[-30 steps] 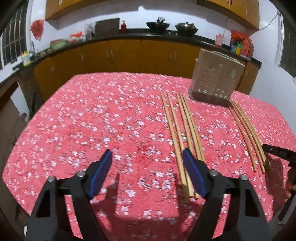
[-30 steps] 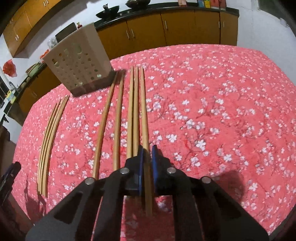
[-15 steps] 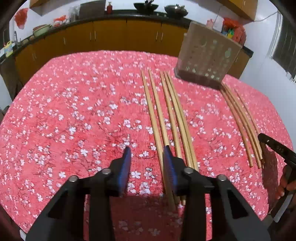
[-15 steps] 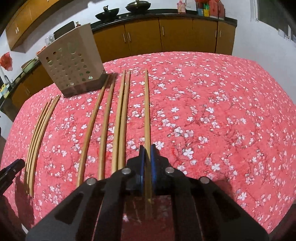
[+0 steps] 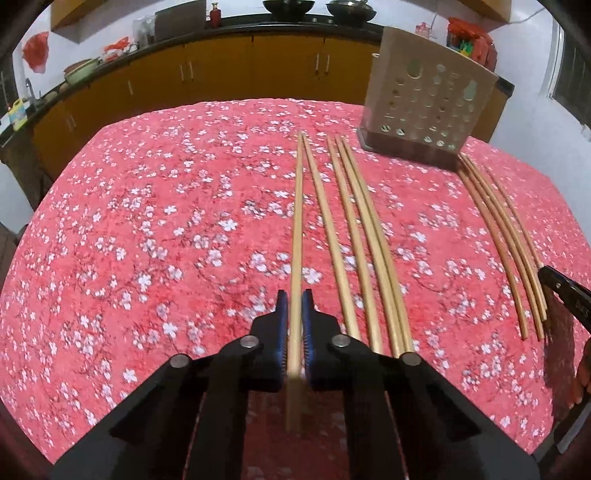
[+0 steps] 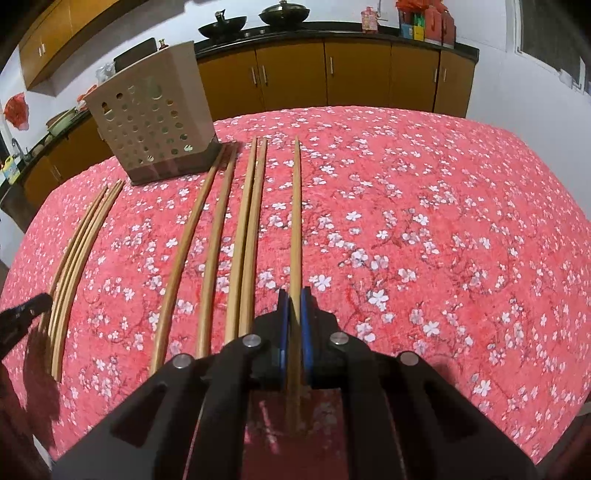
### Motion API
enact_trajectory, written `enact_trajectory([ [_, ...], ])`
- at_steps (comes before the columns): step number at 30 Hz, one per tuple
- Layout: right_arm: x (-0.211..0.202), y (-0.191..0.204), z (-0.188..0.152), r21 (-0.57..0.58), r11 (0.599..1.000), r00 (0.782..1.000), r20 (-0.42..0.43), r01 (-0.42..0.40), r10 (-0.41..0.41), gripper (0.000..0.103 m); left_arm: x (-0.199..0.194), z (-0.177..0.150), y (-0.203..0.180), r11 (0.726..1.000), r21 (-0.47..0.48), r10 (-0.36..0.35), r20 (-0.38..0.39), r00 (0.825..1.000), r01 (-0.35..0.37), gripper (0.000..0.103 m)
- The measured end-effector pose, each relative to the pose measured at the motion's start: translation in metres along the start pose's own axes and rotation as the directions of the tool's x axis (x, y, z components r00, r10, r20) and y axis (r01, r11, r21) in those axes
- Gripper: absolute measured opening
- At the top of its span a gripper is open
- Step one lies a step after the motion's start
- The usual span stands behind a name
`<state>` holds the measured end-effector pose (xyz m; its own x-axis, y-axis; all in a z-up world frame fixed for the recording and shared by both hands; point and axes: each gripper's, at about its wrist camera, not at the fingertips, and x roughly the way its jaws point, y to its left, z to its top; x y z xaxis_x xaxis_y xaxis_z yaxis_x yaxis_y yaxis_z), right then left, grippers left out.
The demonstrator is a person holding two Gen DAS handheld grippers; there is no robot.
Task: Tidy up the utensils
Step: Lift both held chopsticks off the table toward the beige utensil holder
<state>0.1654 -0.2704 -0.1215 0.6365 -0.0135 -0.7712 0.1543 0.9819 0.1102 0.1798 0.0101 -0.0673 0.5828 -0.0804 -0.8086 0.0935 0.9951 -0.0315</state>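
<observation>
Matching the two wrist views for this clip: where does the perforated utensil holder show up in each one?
Left wrist view: the perforated utensil holder stands upper right, behind the far ends of the loose chopsticks.
Right wrist view: the holder stands upper left, again at the far chopstick ends.
Shared landmark: the two black woks on the counter behind the table.

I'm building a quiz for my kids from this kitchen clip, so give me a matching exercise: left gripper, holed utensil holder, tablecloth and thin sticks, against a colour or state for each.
1 left gripper
2 utensil holder
3 tablecloth
4 thin sticks

A beige, standing upright
B red with white blossoms
C lying loose on the cloth
D shut on a chopstick

Pairs: 1-D, 2-A, 3-B, 4-C
</observation>
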Motion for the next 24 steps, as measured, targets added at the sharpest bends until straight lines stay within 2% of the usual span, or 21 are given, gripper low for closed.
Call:
enact_trajectory([
  [6, 0.008, -0.004, 0.013, -0.001, 1.000, 1.000, -0.004, 0.006, -0.006, 0.008, 0.013, 0.018, 0.012, 1.000, -0.008, 0.023, -0.005, 1.000, -0.023, 0.008],
  [11, 0.021, -0.016, 0.031, 0.037, 0.999, 1.000, 0.014, 0.021, -0.022, 0.008, 0.023, 0.031, 0.026, 1.000, -0.028, 0.012, 0.009, 1.000, -0.011, 0.008],
  [16, 0.023, -0.019, 0.031, 0.029, 0.999, 0.999, 0.040, 0.022, -0.024, 0.008, 0.016, 0.021, 0.030, 1.000, -0.023, -0.007, 0.049, 0.999, 0.008, 0.008],
  [24, 0.015, -0.020, 0.018, 0.018, 1.000, 0.999, 0.042, 0.020, -0.021, 0.008, 0.005, 0.008, 0.030, 1.000, -0.010, -0.005, 0.062, 0.998, 0.006, 0.008],
])
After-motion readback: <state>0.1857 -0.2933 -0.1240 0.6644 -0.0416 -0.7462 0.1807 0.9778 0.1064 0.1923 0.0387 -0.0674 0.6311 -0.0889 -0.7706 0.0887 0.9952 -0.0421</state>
